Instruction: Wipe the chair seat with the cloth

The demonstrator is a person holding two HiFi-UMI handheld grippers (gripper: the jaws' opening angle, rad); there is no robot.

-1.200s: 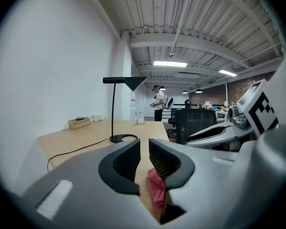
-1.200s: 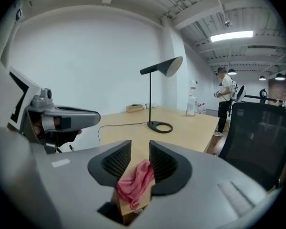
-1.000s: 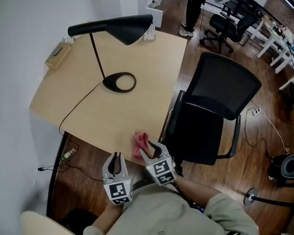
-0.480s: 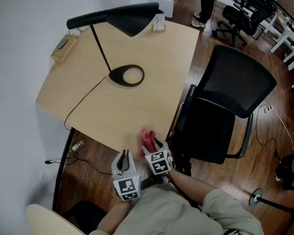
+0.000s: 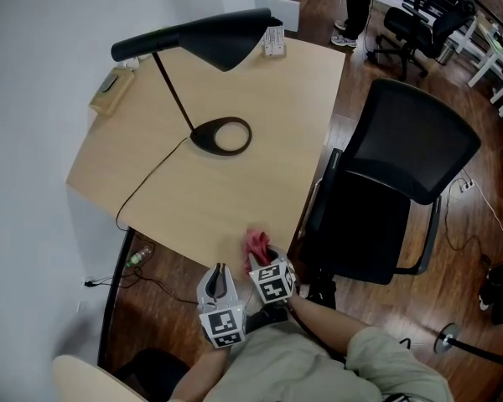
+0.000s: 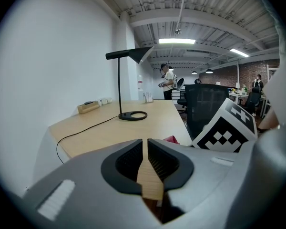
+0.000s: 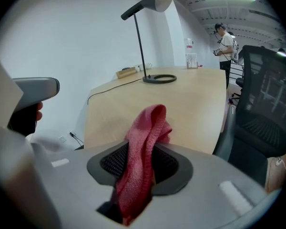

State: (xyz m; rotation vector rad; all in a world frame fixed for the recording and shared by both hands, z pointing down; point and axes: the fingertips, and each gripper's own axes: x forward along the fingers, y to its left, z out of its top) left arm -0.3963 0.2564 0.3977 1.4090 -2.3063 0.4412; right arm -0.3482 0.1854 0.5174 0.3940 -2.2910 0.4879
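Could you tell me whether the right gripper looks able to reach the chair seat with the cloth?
Probably yes. The right gripper, jaws just closed on the cloth, sits beside the chair seat, which is bare and open from above; only the chair's armrest stands between.

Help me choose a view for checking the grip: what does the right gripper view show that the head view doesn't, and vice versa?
Right gripper view only: the right hand-held gripper, its jaws just closed further onto the red cloth. Head view only: the whole chair seat and the left hand-held gripper with its marker cube. Both: desk, lamp, cloth.
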